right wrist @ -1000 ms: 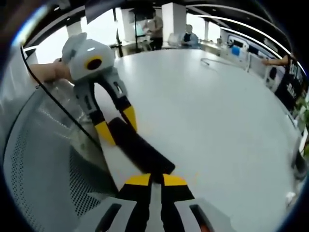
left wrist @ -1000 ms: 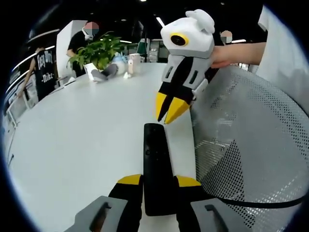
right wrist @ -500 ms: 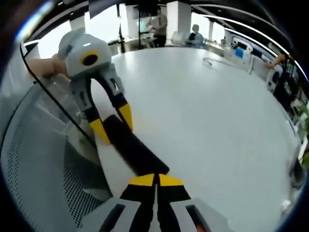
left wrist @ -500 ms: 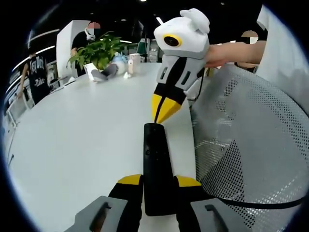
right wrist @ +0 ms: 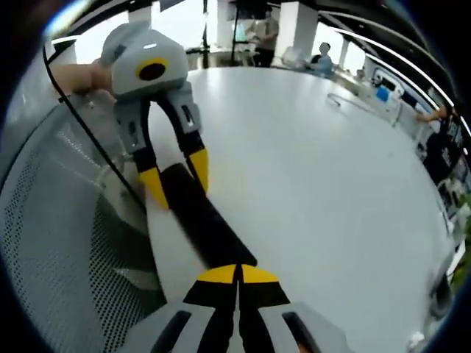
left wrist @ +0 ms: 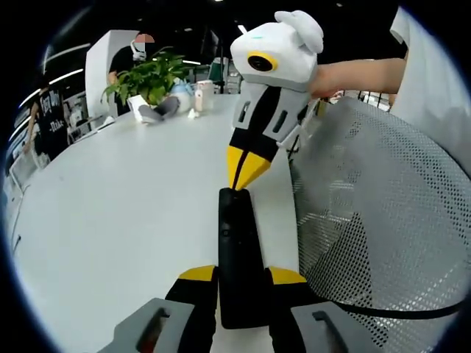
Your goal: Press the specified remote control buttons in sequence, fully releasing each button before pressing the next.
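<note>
The slim black remote control (left wrist: pixel 237 254) lies flat on the white tabletop (left wrist: pixel 118 213). The left gripper (left wrist: pixel 241 276) clamps its near end; the right gripper (left wrist: pixel 245 175), jaws together, touches its far end.

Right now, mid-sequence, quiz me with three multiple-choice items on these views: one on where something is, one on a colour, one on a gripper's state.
1. Where does the remote control lie?
A. on the white table, between the left gripper's jaws
B. on the mesh chair
C. beside the potted plant

2. What colour are the right gripper's jaw tips?
A. red
B. yellow
C. green

3. How do the right gripper's jaws stand?
A. wide apart
B. shut on a cup
C. closed together

Answers: 1 A, the left gripper brackets the remote on the table. 2 B, the right gripper shows yellow tips. 3 C, its tips meet at the remote's end.
</note>
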A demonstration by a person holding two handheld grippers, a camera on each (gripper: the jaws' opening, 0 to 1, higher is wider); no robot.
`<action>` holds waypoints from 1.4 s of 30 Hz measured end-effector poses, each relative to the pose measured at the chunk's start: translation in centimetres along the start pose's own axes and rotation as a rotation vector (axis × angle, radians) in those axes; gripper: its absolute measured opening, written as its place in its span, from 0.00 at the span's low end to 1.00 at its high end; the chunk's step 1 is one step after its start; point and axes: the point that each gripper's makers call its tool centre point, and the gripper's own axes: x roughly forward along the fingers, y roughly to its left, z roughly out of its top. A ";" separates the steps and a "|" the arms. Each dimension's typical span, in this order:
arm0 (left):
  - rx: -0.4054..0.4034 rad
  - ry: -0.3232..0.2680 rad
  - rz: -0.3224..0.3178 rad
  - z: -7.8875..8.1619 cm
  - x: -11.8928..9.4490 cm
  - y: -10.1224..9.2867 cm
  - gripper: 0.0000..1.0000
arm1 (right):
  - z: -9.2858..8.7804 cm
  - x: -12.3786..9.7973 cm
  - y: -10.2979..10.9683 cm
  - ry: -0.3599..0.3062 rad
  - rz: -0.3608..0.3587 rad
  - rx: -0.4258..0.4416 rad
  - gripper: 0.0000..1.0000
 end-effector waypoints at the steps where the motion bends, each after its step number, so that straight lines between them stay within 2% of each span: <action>1: -0.004 0.001 0.003 0.0 0.0 0.1 0.25 | 0.0 0.0 0.0 0.007 -0.002 -0.009 0.00; 6: -0.003 0.011 0.037 -0.2 -0.3 0.8 0.25 | 0.1 0.0 0.1 0.051 -0.006 -0.021 0.00; 8: 0.036 0.033 0.071 -0.6 -0.6 1.6 0.25 | 0.1 0.1 0.1 0.059 -0.004 -0.020 0.00; 9: 0.014 0.031 0.078 -0.7 -0.5 1.6 0.26 | 0.1 0.1 0.1 0.069 -0.004 -0.015 0.00; 10: -0.004 0.030 0.074 -0.7 -0.5 1.6 0.26 | 0.1 0.1 0.2 0.075 -0.002 -0.012 0.00; 13: 0.010 0.025 0.074 -0.7 -0.5 1.7 0.26 | 0.0 0.1 0.3 0.094 -0.006 -0.028 0.00; 16: 0.006 0.022 0.078 -0.6 -0.5 1.7 0.26 | 0.0 0.1 0.2 0.095 -0.005 -0.027 0.00; 26: 0.004 0.016 0.082 -0.5 -0.5 1.9 0.26 | -0.1 0.0 0.2 0.038 -0.038 0.074 0.00; 29: 0.006 0.015 0.081 -0.4 -0.5 2.0 0.26 | 0.0 0.0 0.5 0.052 -0.061 -0.036 0.00; 32: 0.004 0.013 0.082 -0.4 -0.5 2.1 0.27 | -0.1 0.0 0.9 0.065 -0.053 -0.052 0.00; 37: 0.006 0.009 0.081 -0.4 -0.5 2.0 0.27 | 0.0 -0.1 0.6 0.046 -0.040 0.036 0.00; 42: 0.009 -0.006 0.079 -0.4 -0.6 2.0 0.27 | 0.0 -0.1 0.4 -0.030 -0.036 0.120 0.00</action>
